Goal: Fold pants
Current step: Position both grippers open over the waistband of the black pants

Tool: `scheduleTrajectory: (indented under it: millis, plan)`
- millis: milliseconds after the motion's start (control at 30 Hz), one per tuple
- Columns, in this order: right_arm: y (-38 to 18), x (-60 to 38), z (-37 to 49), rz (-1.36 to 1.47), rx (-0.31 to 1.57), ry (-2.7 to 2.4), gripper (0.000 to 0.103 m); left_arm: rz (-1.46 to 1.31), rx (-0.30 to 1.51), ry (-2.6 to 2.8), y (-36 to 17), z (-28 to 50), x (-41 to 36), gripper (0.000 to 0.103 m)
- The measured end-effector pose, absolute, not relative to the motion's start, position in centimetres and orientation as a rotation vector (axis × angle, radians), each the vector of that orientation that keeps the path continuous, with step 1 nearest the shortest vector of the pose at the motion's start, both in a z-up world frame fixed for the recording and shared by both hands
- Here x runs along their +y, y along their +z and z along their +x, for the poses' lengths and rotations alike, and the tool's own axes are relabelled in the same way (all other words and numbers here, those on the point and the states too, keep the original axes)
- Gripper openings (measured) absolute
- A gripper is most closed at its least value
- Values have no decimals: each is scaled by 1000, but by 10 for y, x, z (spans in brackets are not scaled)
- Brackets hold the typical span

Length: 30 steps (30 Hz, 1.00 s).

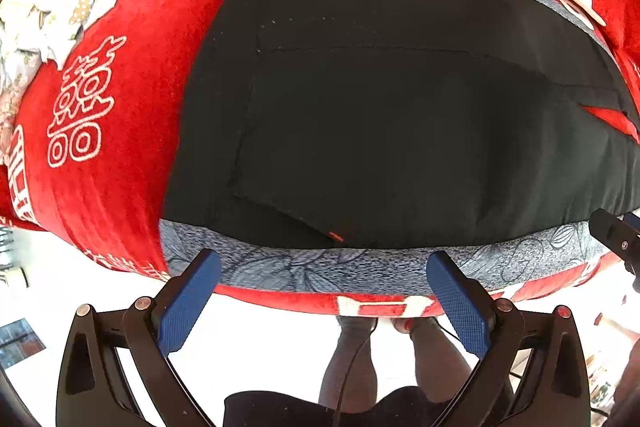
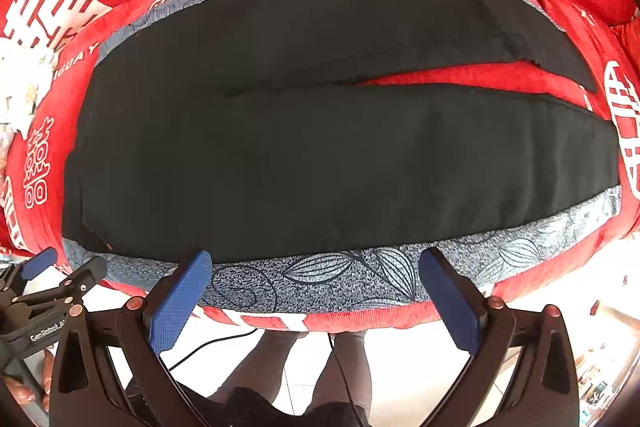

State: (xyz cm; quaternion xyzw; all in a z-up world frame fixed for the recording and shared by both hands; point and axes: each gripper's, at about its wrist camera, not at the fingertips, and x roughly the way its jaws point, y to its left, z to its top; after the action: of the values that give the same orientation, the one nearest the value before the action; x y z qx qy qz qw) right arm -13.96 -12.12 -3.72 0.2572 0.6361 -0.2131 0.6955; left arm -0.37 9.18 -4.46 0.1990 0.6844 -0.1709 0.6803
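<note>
Black pants point(image 2: 320, 155) lie flat, long axis left to right, legs pointing right; left claw point(image 1: 324, 291) and right claw point(image 2: 316, 287) both wide, empty.

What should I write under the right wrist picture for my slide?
Open right gripper hovers before black pants spread flat on a grey leaf-print cloth.
</note>
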Motion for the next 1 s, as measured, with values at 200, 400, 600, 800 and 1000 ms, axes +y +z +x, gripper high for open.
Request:
scheduleTrajectory:
  millis: [200,400,600,800,1000]
  plan:
    - [-38,-128,-144,603,1398,-443,103,426,1535,-388,-43,-7,88,103]
    - [-41,-132,-147,598,1398,-444,103,430,1518,-396,-40,-8,82,103]
    - [-43,-131,-149,587,1407,-438,103,420,1512,-404,-40,-9,80,103]
    - [-43,-130,-151,590,1404,-439,103,411,1502,-411,-37,-11,83,103]
    - [-42,-129,-149,585,1400,-435,103,406,1499,-407,-35,-13,85,103]
